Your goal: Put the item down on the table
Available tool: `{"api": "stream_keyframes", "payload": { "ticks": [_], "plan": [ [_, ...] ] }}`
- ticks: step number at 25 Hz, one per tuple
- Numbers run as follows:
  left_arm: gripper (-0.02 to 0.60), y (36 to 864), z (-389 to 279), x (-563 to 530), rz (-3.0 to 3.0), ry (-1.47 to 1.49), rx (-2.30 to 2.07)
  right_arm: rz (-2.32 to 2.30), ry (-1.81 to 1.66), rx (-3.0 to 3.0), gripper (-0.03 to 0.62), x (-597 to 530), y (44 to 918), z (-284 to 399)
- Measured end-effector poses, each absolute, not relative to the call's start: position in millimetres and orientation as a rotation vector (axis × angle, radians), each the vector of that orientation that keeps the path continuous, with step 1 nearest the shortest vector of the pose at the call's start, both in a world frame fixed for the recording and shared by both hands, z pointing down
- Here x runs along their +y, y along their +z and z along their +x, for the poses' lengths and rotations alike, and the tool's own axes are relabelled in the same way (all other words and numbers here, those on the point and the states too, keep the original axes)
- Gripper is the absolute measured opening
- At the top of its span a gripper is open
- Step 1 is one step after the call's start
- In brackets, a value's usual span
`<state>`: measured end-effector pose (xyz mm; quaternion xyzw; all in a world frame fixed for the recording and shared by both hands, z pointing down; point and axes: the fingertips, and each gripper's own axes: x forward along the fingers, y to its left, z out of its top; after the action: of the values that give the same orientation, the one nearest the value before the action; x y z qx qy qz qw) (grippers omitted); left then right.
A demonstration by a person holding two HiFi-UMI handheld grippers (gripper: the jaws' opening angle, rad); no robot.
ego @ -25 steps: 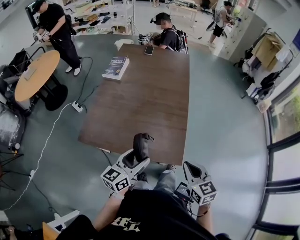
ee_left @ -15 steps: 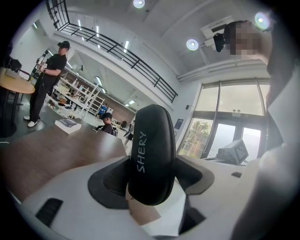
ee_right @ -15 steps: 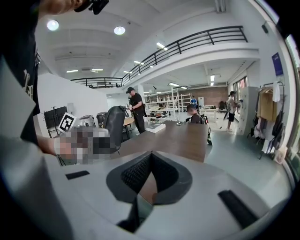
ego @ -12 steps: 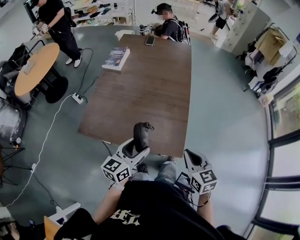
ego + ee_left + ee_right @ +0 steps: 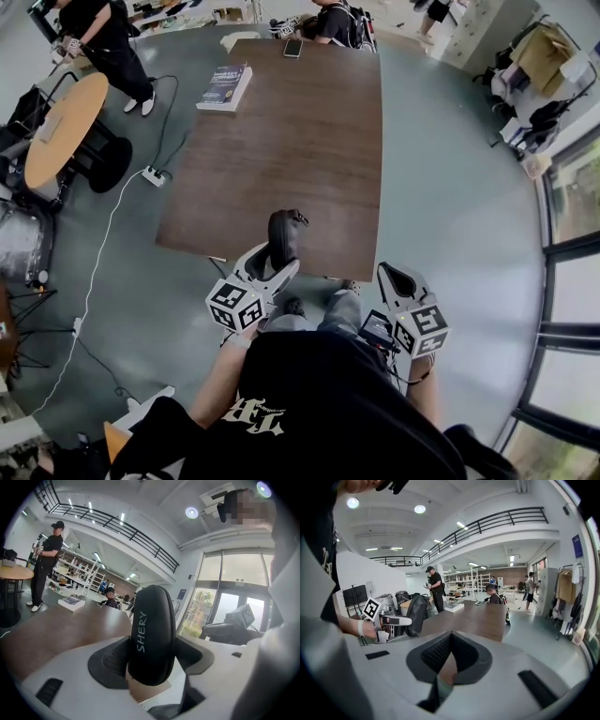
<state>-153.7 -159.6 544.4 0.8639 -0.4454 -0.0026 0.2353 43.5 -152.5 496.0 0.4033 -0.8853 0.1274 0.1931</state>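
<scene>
A black oval case [image 5: 283, 234] printed with "SHERY" stands upright between the jaws of my left gripper [image 5: 279, 258], which is shut on it. In the head view it hangs over the near edge of the long brown table [image 5: 281, 141]. The left gripper view shows the case [image 5: 151, 634] filling the middle, pinched by both pads. My right gripper [image 5: 392, 277] is off the table's near right corner, its jaws closed together on nothing [image 5: 450, 656]. From the right gripper view the case [image 5: 416, 615] appears to the left.
A book [image 5: 223, 86] lies at the table's far left corner and a phone [image 5: 293, 47] at its far end, where a person sits. A round wooden table [image 5: 61, 127] and a power strip [image 5: 150, 175] with its cable are on the left.
The head view has shifted forward, so the table sits higher in the picture. Both grippers keep their poses; the case stays gripped over the near table edge.
</scene>
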Motion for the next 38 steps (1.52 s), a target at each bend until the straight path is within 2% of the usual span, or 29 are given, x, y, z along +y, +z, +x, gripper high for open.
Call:
{"api": "stream_keyframes", "payload": {
  "ticks": [21, 38],
  "plan": [
    [0.302, 601, -141, -192, 2.376, 0.182, -1.127, 1.206, 0.373, -2.433, -0.014, -147, 500, 67],
    [0.301, 663, -120, -200, 2.418, 0.485, -0.985, 1.196, 0.398, -2.414, -0.014, -136, 510, 68]
  ]
}}
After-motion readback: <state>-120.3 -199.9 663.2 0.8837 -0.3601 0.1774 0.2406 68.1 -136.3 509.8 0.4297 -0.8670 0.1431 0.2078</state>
